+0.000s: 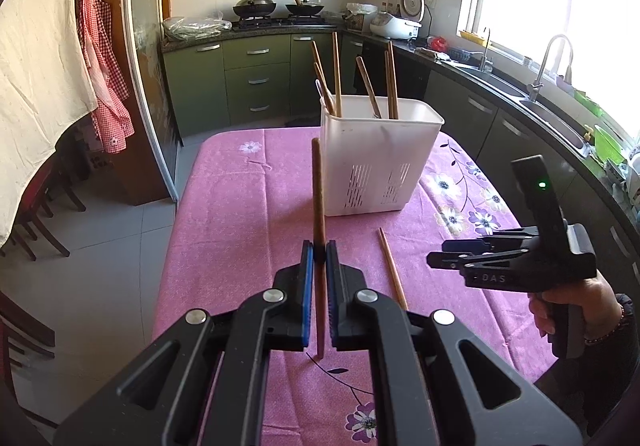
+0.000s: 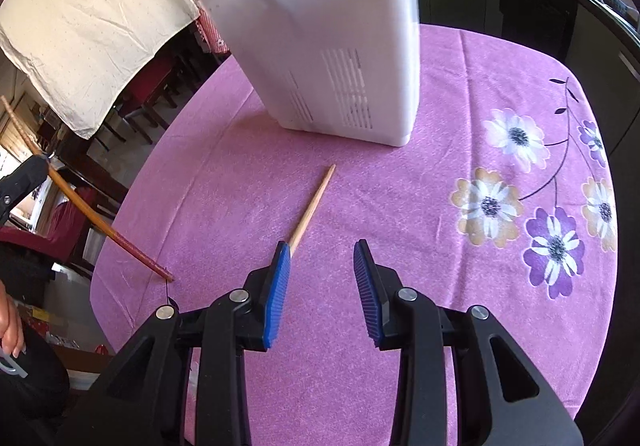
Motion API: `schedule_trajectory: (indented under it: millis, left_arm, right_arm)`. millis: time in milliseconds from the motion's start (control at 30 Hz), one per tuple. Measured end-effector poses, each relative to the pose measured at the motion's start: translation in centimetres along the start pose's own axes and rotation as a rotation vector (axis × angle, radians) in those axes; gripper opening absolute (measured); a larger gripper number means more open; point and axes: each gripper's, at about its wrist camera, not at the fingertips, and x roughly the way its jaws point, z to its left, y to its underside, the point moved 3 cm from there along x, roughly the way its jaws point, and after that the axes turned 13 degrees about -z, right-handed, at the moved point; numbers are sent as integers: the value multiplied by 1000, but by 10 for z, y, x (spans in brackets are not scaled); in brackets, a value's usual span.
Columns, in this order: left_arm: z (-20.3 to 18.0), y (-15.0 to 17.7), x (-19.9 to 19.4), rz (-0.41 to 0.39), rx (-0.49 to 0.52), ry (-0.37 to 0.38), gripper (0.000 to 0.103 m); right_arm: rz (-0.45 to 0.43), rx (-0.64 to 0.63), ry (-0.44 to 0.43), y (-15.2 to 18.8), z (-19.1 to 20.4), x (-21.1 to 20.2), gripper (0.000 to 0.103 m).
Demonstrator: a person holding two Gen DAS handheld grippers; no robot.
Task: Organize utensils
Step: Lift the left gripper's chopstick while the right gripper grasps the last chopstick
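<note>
The left gripper (image 1: 319, 258) pinches a slim brown wooden chopstick (image 1: 318, 198) near mid-length, upright above the pink floral tablecloth (image 1: 224, 206); light, stiff and smooth, it could pivot unless held near its middle. The right gripper (image 2: 322, 258), jaws partly apart and empty, hovers over a pale wooden chopstick (image 2: 312, 202) lying flat just ahead of its left pad. Beyond both stands the white slotted plastic utensil holder (image 1: 376, 166), several sticks already inside.
</note>
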Motion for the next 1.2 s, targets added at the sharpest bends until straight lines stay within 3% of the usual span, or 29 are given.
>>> schedule_trajectory:
  millis: [167,400,533,600,733,967,1200]
  left_arm:
    - [-1,1,-3,-3,10,14,6]
    - [-2,3,-5,-8,18,28,6]
    - [-3,4,-7,-9,23,38,6]
    - [-3,4,-7,-9,24,41,6]
    - [-3,4,-7,-9,21,41,6]
    - [-3,4,-7,-8,24,40,6]
    - [0,6,-9,-6,27,31,6]
  right_arm:
    - [103,-26,1,-5,19,32,34]
    - [198,-97,89,-9,37,65,33]
    - [218,-126,126,-8,42,74,26]
    - [215,-153,145,-8,46,75,15]
    - [202,-174,144,-2,46,76,10]
    - [117,-164,112,-6,36,47,7]
    - [-160,-142,79,-22,32,-50,7]
